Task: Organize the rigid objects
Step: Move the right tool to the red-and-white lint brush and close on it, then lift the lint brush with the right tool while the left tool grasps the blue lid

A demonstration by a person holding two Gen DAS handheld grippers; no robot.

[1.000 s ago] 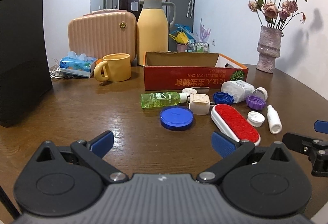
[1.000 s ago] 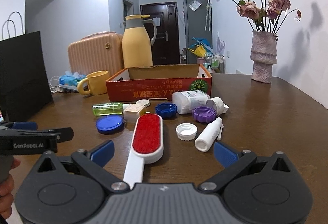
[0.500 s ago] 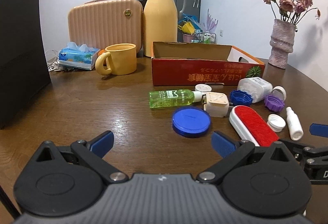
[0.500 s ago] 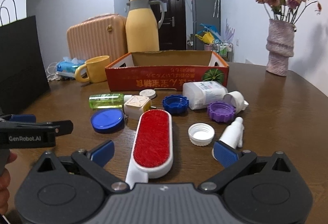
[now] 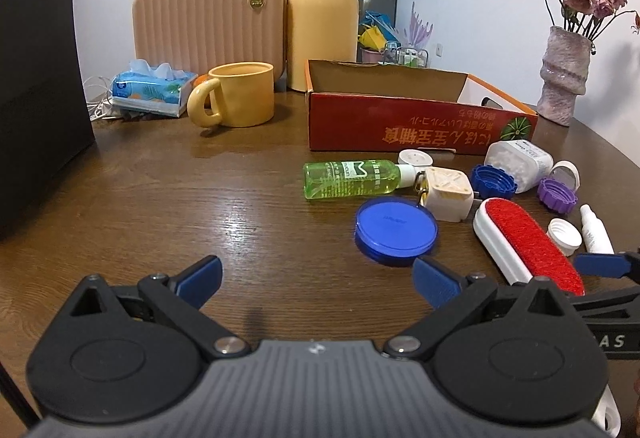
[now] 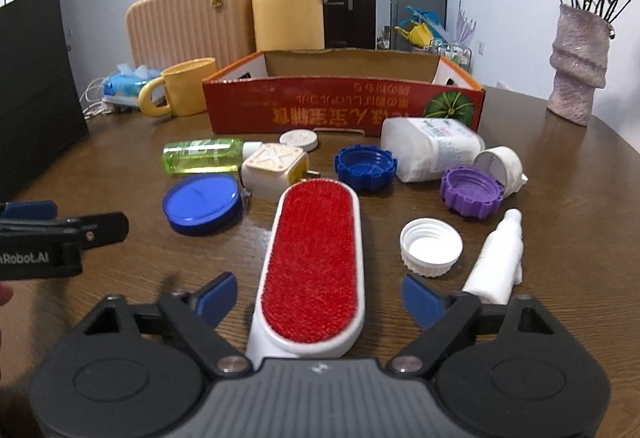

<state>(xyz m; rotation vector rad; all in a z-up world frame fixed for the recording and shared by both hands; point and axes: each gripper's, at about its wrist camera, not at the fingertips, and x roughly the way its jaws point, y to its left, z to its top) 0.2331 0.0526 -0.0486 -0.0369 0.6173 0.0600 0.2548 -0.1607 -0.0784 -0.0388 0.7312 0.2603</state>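
A red-and-white lint brush point(image 6: 314, 262) lies on the brown table between the open fingers of my right gripper point(image 6: 320, 298), which does not touch it. Around it lie a blue round lid point(image 6: 202, 203), a cream square plug point(image 6: 274, 171), a green bottle point(image 6: 202, 155), a blue cap point(image 6: 366, 167), a purple cap point(image 6: 472, 191), a white cap point(image 6: 431, 248), a white dropper bottle point(image 6: 498, 258) and a white pill bottle point(image 6: 430, 149). My left gripper point(image 5: 318, 282) is open and empty, just short of the blue lid point(image 5: 394, 230). The red cardboard box point(image 6: 344, 107) stands behind them.
A yellow mug point(image 5: 236, 99), yellow thermos point(image 5: 324, 13), peach case point(image 5: 210, 23) and tissue pack point(image 5: 150, 87) stand at the back left. A black paper bag point(image 5: 38, 85) is at the far left. A vase of dried flowers point(image 5: 562, 75) stands at the back right.
Both grippers have moved forward and lower toward the objects. The right gripper now straddles the lint brush; the left has come close to the blue lid.
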